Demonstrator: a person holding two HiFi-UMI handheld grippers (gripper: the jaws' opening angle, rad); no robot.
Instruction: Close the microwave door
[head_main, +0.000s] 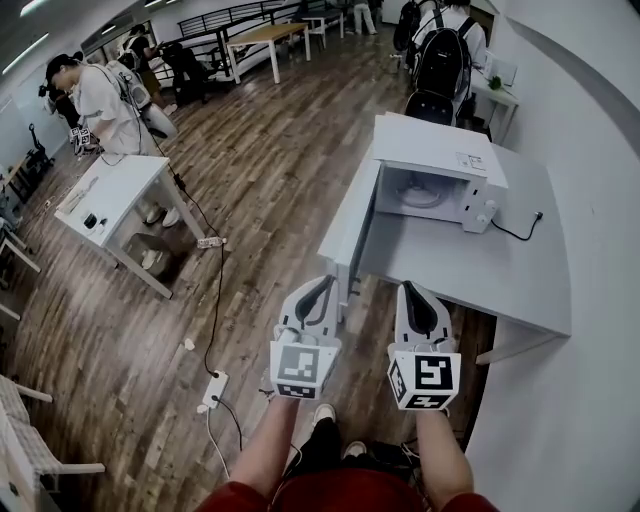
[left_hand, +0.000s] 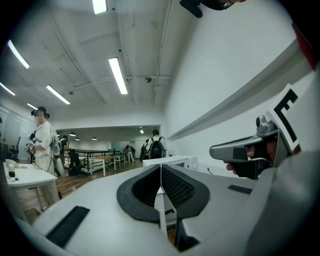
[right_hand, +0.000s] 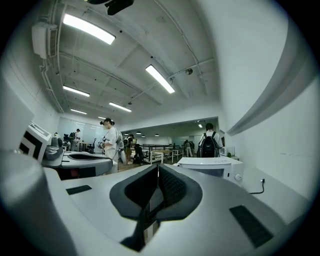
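White microwave (head_main: 440, 170) sits on the grey counter (head_main: 500, 270) at twelve o'clock from the person. Its door (head_main: 348, 225) hangs wide open at the oven's nine o'clock side. The left gripper (head_main: 322, 285) and right gripper (head_main: 412, 292) point level at it, side by side. Both have their jaws pressed together on nothing, and the left one is near the door's edge.

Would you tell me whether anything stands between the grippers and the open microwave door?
Nothing visible does. The microwave door stands open ahead of the left gripper and the right gripper, both shut, with only bare floor showing between them and it.
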